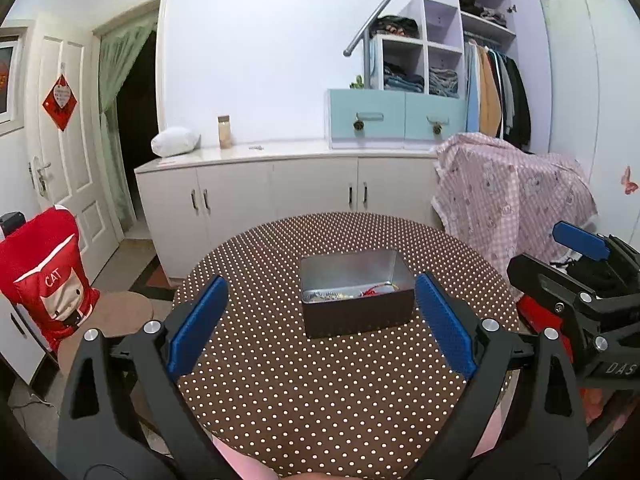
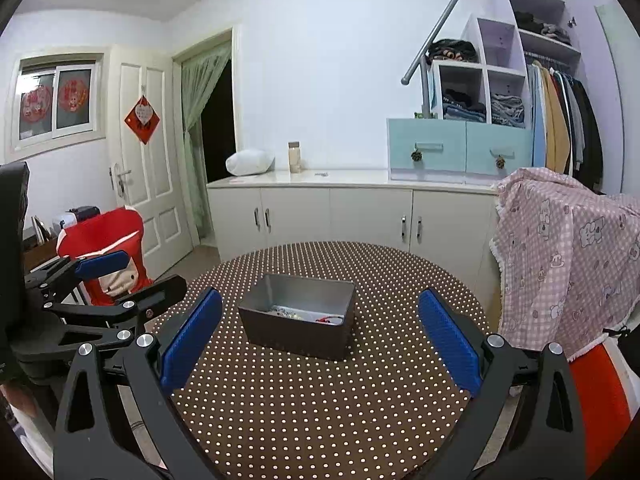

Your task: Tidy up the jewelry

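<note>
Blue-padded, the left gripper [image 1: 320,320] hung over the near part of the round brown table with white polka dots [image 1: 320,408], its jaws spread wide with nothing between them. Beside it the right gripper [image 2: 320,336] stood equally wide and empty. Well ahead of both, at the table's middle, sat the rectangular dark metal tin [image 2: 298,330], open-topped, with a tangle of silver and red jewelry [image 1: 348,293] lying on its floor.
</note>
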